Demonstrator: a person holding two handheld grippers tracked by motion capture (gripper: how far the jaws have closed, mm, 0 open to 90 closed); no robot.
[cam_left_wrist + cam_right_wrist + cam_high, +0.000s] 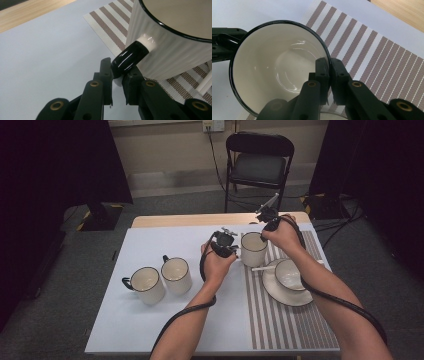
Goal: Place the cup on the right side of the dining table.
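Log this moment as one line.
left gripper: shut on black mug handle | right gripper: shut on rim of white black-rimmed mug | mug on striped placemat

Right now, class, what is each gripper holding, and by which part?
Both hold the same mug: the left gripper clamps its black handle, and the right gripper pinches its rim.

Overhead view; two close mug (253, 249) views

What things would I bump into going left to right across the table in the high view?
Mug with its handle on the left → second mug → left gripper → mug being held → bowl on its saucer.
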